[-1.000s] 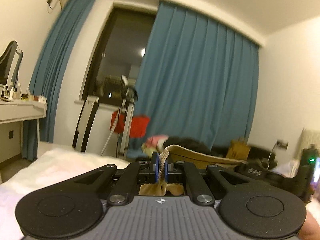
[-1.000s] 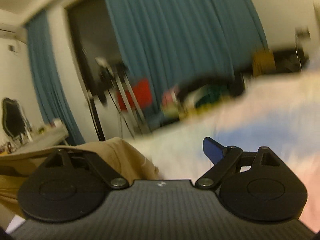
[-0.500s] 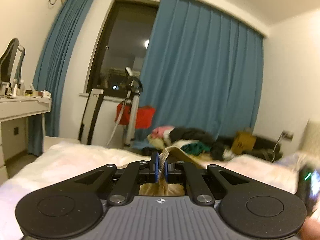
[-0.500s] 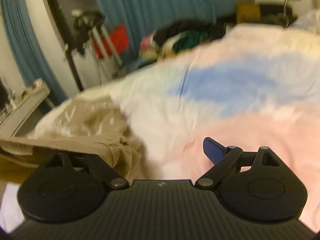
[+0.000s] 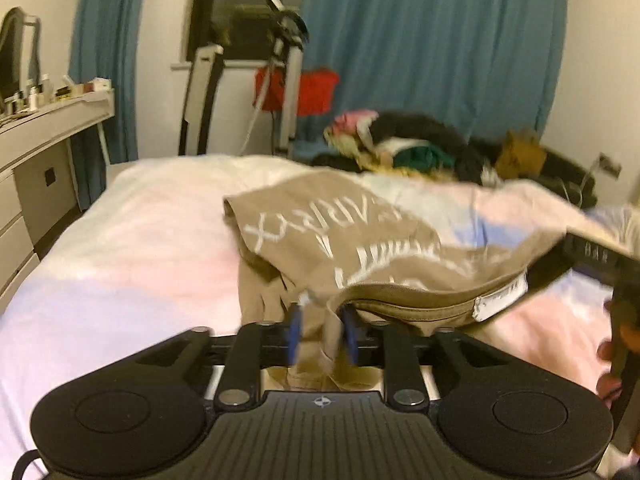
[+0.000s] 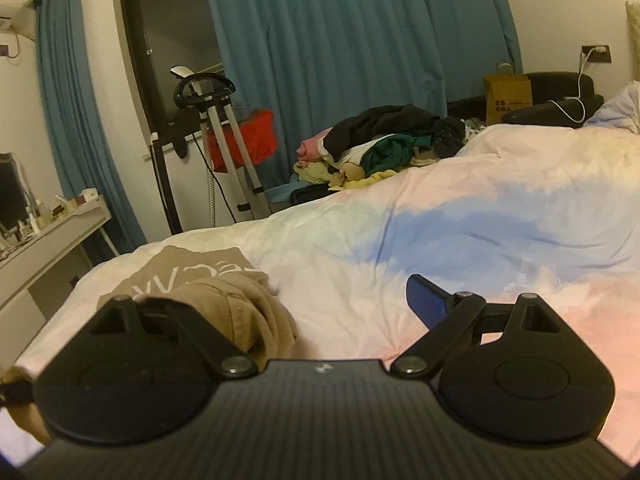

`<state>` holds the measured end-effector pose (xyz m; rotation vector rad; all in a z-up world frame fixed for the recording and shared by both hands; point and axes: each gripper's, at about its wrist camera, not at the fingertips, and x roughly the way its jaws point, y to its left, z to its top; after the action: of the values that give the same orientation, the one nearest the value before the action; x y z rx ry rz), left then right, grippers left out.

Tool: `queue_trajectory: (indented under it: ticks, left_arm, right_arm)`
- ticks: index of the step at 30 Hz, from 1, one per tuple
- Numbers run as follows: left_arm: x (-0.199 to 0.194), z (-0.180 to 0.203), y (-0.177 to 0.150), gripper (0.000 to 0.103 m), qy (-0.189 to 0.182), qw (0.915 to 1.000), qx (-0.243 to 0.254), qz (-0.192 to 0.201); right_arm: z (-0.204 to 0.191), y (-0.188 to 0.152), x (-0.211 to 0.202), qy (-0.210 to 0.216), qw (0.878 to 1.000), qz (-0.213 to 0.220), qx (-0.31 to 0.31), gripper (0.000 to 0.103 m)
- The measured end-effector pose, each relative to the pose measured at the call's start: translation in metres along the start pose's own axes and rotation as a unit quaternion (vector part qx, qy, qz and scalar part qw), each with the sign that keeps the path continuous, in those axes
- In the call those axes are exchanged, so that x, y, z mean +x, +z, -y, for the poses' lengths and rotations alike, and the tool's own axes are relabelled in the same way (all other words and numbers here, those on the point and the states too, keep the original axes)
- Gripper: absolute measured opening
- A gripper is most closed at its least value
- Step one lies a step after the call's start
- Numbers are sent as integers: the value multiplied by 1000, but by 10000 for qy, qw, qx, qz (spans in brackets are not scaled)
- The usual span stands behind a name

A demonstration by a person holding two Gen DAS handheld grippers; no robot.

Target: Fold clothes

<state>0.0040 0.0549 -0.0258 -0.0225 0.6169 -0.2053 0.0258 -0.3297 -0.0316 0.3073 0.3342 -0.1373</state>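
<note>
1. The bed (image 6: 460, 216) fills most of both views, its cover (image 5: 132, 256) washed in pink, white and blue.
2. Blue curtains (image 6: 352, 48) hang behind it, with a heap of other clothes (image 6: 384, 140) at the far edge of the bed.
3. My tan shirt (image 5: 352, 248) with white lettering lies bunched on the cover, part of it lifted toward me.
4. My left gripper (image 5: 322, 336) has its blue pads close together with a fold of the shirt's edge between them; that view is blurred, so I think it is pinched but cannot swear to it.
5. My right gripper (image 6: 280, 304) is spread wide, the shirt crumpled against its left finger, hiding that tip.
</note>
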Motion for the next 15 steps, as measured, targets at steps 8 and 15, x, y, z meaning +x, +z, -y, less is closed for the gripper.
queue_trajectory:
  ticks: [8, 15]
  left_arm:
    - [35, 31, -18, 55, -6, 9944, 809, -686]
    - [48, 62, -34, 61, -134, 9849, 1525, -810]
  right_arm:
    - [-6, -3, -1, 7, 10000, 39, -91, 90]
    - [-10, -2, -5, 61, 9999, 79, -121, 90]
